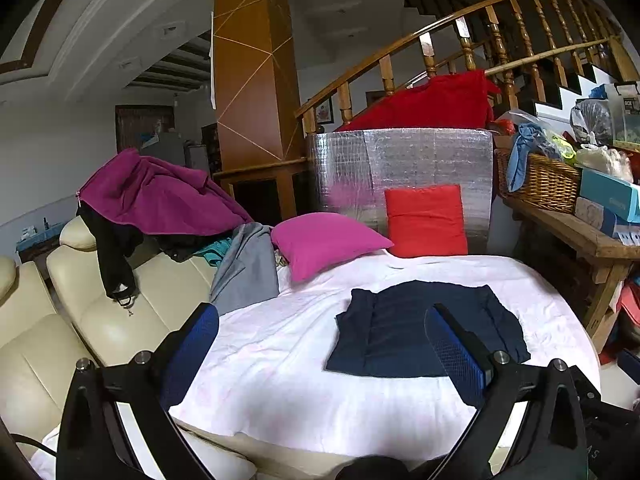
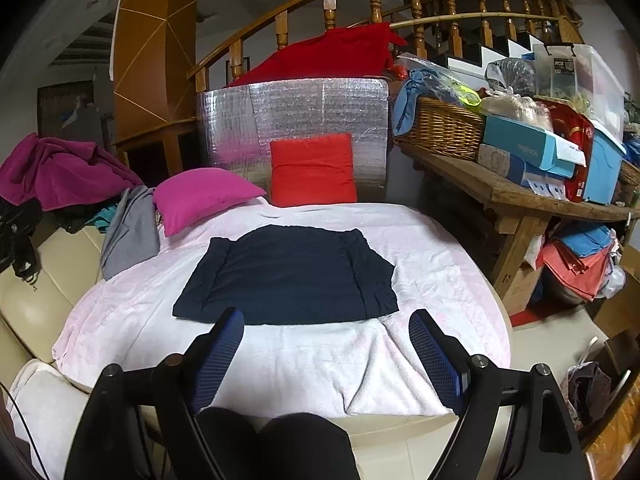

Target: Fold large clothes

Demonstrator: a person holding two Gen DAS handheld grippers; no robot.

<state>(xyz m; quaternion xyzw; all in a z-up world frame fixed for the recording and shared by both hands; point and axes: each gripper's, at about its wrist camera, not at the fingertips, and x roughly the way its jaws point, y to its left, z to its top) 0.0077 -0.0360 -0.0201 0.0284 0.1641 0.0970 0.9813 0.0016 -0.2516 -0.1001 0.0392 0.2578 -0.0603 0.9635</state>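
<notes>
A dark navy garment point(image 2: 292, 276) lies flat on the pale pink blanket point(image 2: 304, 356), its sides folded inward; it also shows in the left wrist view point(image 1: 408, 332). My left gripper point(image 1: 322, 316) is open and empty, held above the blanket's near left part, left of the garment. My right gripper point(image 2: 326, 320) is open and empty, just in front of the garment's near hem. More clothes, a purple one point(image 1: 160, 196), a black one point(image 1: 112, 252) and a grey one point(image 1: 248, 268), are piled on the cream sofa point(image 1: 100, 320) at the left.
A pink cushion point(image 2: 200, 196) and a red cushion point(image 2: 312, 170) rest at the blanket's far edge against a silver foil panel point(image 2: 320, 108). A wooden bench point(image 2: 532, 200) with a wicker basket point(image 2: 440, 128) and boxes stands at the right. My knees point(image 2: 276, 440) show below.
</notes>
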